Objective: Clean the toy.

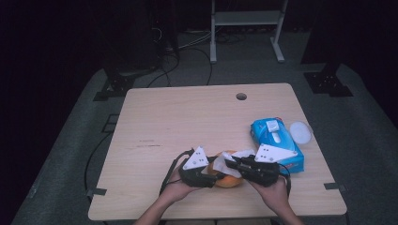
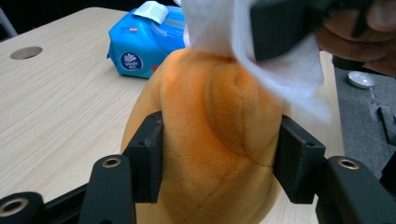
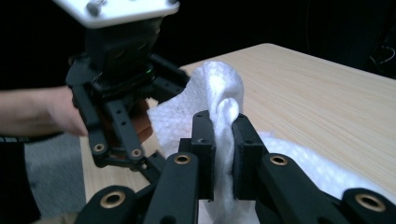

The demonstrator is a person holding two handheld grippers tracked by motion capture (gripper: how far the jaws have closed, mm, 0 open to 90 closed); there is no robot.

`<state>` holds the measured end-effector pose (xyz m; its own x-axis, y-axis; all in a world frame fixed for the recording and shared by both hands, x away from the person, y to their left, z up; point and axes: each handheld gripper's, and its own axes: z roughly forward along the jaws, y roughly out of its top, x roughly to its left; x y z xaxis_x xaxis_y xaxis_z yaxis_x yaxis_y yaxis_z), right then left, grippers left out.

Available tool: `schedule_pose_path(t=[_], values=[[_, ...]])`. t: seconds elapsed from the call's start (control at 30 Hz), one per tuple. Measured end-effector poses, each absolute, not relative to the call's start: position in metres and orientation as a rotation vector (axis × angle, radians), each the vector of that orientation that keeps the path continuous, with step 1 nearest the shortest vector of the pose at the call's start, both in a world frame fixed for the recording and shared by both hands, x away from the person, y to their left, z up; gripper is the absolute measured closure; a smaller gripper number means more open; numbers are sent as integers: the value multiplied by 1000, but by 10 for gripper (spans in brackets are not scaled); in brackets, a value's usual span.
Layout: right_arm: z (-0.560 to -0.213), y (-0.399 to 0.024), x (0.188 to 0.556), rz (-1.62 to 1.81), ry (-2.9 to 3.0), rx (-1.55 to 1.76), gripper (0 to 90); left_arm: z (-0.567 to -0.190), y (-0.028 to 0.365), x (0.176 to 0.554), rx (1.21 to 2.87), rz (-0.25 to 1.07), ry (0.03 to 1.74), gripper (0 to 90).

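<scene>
orange plush toy (image 2: 219,140), white wipe (image 3: 219,93), blue pack (image 1: 274,140)

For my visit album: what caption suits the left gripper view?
Left gripper clamps an orange plush toy while a white wipe rubs its top.

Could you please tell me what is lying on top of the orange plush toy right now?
A white wipe drapes over the orange plush toy, pinched by the right gripper. The toy's top under the wipe is covered.
</scene>
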<state>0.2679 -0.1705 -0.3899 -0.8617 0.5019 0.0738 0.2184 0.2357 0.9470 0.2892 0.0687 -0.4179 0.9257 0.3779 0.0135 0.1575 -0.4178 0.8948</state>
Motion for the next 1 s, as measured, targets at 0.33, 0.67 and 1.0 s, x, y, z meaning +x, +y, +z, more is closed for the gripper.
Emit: schedule_pose_path(t=[0.33, 0.67, 1.0], values=[[-400, -206, 291, 1577, 2170, 877, 810, -423, 75, 288, 2018, 232, 352, 417], [-401, -211, 292, 1597, 2179, 912, 809, -416, 76, 288, 2007, 270, 380, 419], [-399, -173, 282, 1693, 2289, 766, 809, -417, 76, 287, 2010, 332, 431, 395]])
